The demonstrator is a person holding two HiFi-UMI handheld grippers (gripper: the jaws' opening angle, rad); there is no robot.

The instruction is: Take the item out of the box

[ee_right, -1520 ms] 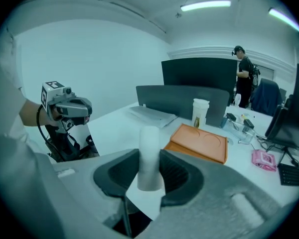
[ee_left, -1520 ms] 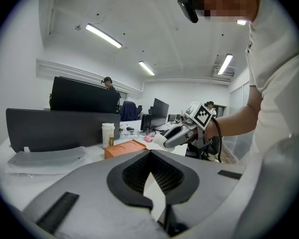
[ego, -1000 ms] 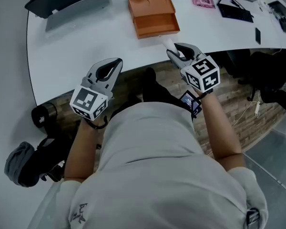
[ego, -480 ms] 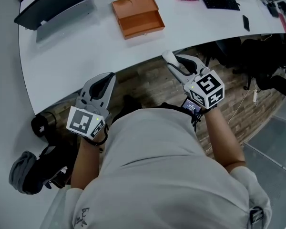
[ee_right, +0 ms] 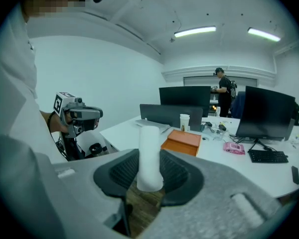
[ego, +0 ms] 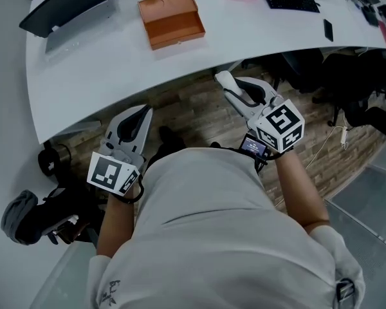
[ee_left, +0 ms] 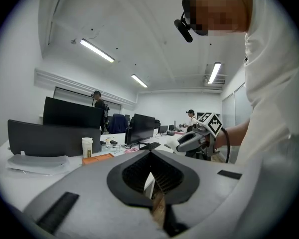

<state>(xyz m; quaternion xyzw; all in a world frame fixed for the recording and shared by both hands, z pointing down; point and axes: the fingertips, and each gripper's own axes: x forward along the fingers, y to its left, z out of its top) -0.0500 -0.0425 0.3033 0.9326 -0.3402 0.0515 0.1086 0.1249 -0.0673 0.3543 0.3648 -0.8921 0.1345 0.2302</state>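
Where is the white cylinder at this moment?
Head view, right of centre: the white cylinder is clamped in the right gripper above the wooden floor, off the white table bearing the orange box.

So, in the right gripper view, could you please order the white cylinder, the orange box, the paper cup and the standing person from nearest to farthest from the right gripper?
1. The white cylinder: held upright between the jaws.
2. The orange box: ahead, slightly right.
3. The paper cup: just behind the box.
4. The standing person: far back, beyond the monitors.

head: steeply down | gripper views: across desk [ego: 116, 56] (all share orange box [ego: 170, 19])
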